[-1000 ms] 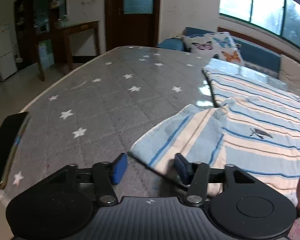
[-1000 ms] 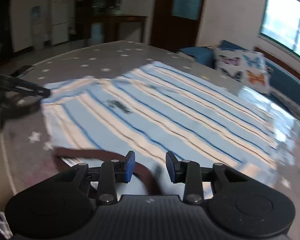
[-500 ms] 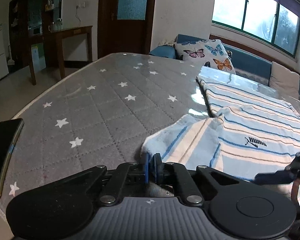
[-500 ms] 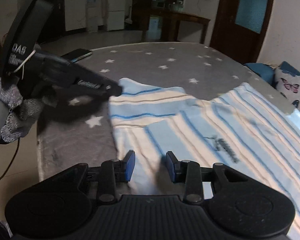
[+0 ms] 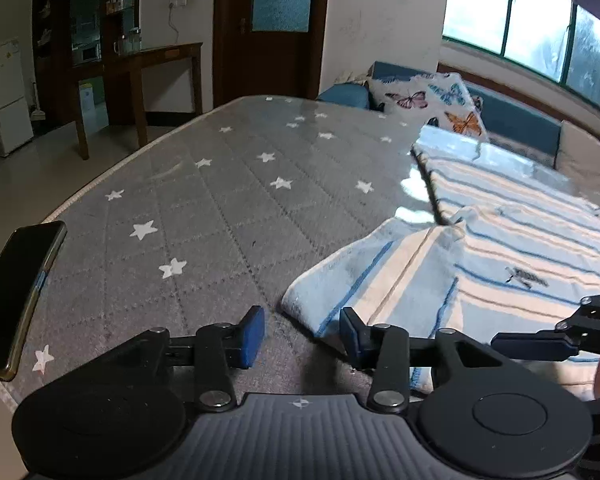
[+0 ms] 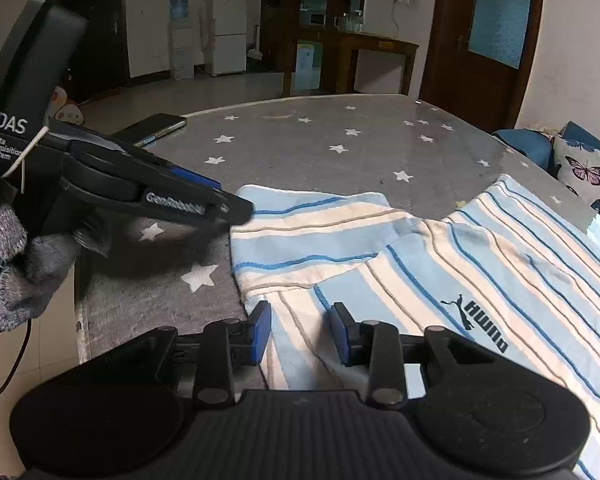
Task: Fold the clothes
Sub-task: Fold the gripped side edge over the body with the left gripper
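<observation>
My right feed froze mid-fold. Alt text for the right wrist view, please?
The open right claw hangs over the near edge of a blue-and-cream striped shirt spread on a grey star-print table. The left claw reaches the sleeve edge; a phone lies beyond.

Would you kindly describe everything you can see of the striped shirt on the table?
The striped shirt is soft knit fabric, pale blue and cream with thin darker blue lines and a small black logo. It lies spread flat on the grey star-patterned table cover, one short sleeve stretched out sideways. The open left gripper sits at the sleeve's end; the open right gripper hovers over the shoulder area.
</observation>
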`<state>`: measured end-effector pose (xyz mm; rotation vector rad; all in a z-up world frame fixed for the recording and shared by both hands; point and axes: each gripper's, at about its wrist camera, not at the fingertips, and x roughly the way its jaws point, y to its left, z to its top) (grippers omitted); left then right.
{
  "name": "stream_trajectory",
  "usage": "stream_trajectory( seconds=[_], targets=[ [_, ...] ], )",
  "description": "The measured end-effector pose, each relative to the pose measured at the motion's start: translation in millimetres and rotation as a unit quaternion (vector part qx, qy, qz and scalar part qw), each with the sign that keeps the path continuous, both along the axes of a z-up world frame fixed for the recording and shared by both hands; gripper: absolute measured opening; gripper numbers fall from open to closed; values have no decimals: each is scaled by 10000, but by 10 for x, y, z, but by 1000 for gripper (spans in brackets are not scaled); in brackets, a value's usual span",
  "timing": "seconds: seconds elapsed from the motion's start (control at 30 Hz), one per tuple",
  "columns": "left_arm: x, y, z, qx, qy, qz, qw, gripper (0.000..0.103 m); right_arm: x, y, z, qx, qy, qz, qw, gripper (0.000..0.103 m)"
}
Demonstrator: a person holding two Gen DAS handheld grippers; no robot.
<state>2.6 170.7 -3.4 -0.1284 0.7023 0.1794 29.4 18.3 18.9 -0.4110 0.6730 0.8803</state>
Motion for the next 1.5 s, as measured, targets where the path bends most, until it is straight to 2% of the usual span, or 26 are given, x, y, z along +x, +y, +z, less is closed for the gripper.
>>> stream_trajectory(
  seconds=[0.07, 0.1, 0.13, 0.17, 0.2, 0.3, 0.47, 0.6, 0.7, 0.87, 1.03, 1.17, 1.33, 1.37, 1.43, 1.5],
  targets=[
    [25, -22, -12, 47, -44, -36, 10000, 43, -25, 29, -10, -19, -75, 25, 10000, 32],
    [41, -31, -18, 73, -61, -27, 10000, 36, -32, 37, -15, -22, -94, 35, 9999, 32],
    [56, -35, -19, 73, -85, -40, 9999, 23, -33, 44, -17, -17, -97, 41, 9999, 32],
    [66, -29, -17, 17, -102, -57, 9999, 19, -29, 45, -15, -10, -86, 41, 10000, 32],
    [80, -15, -12, -80, -109, -69, 9999, 9, -20, 52, -16, -4, -54, 42, 10000, 32],
    [88, -19, 49, -158, -222, -55, 9996, 6, -9, 44, -11, 27, 12, 6, 10000, 32],
    [-1, -176, 331, -186, -651, -350, 9971, 6, -10, -130, 68, 129, 59, -163, 9998, 33],
    [-92, -461, 527, -171, -1026, -949, 9900, 6, 3, -374, 166, 148, -54, -424, 9990, 33],
    [-115, -679, 572, -162, -1130, -1423, 9832, 6, 34, -613, 254, 196, -131, -724, 9971, 33],
    [-143, -996, 473, -13, -1072, -2162, 9704, 6, 129, -1016, 323, 253, -153, -1342, 9905, 33],
    [-195, -1184, 265, 123, -693, -2820, 9568, 6, 240, -1274, 296, 369, 81, -1721, 9844, 33],
    [-248, -1198, 134, 95, -355, -3027, 9524, 9, 282, -1301, 265, 388, 101, -1744, 9839, 33],
    [-317, -1064, 209, 58, -399, -3175, 9474, 10, 292, -1216, 256, 436, 124, -1643, 9854, 33],
    [-336, -1057, 239, 82, -450, -3150, 9480, 12, 287, -1194, 253, 441, 125, -1617, 9858, 33],
    [-308, -970, 298, 157, -543, -2986, 9527, 23, 270, -1156, 250, 468, 154, -1577, 9863, 33],
    [-242, -854, 341, 151, -579, -2690, 9613, 23, 262, -1110, 238, 475, 179, -1523, 9870, 33]
  ],
)
